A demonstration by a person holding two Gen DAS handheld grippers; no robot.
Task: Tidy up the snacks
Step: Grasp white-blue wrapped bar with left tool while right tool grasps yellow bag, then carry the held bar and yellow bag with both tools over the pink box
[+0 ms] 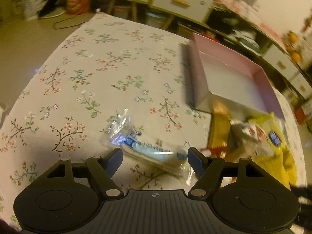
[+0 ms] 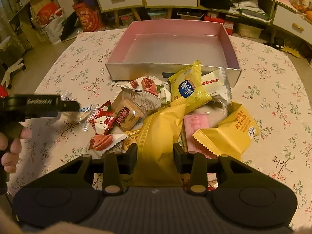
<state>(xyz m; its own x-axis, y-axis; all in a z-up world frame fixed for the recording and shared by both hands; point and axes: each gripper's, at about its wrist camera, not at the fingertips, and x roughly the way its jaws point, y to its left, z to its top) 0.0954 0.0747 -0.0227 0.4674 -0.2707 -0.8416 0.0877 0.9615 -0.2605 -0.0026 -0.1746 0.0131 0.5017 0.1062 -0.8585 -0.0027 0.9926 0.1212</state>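
Crinkly clear plastic, printed blue and white, wraps the snack lying left of the heap on a table under a flowered cloth (image 1: 81, 62). This clear packet (image 1: 144, 146) sits apart from the other snacks, toward the table's left side. The left gripper (image 1: 155, 157) straddles it, jaws wide on either side; the picture is blurred there, so the pads seem not to press it yet. In the right wrist view a hand (image 2: 10, 148) holds that gripper at the left edge of the frame.

The heap (image 2: 156, 105) lies mid-table, just in front of the box: pecan packets in white and red, a brown biscuit pack, yellow bags and a pink sachet, overlapping loosely. The pink box (image 2: 230, 39) stands open and empty at the far side, its silver front wall touching the nearest wrappers.

The right gripper (image 2: 155, 156) is closed on a plain yellow bag (image 2: 161, 132) at the heap's near edge, pads pinching both sides of its lower half.

These packets look light, soft and slippery, and their contents probably crush easily. A pinch across the flat body or the crimped end seam would likely hold best; too hard a squeeze may break the biscuits. The clear packet's loose twisted ends offer little purchase, so its firmer middle seems the better place.
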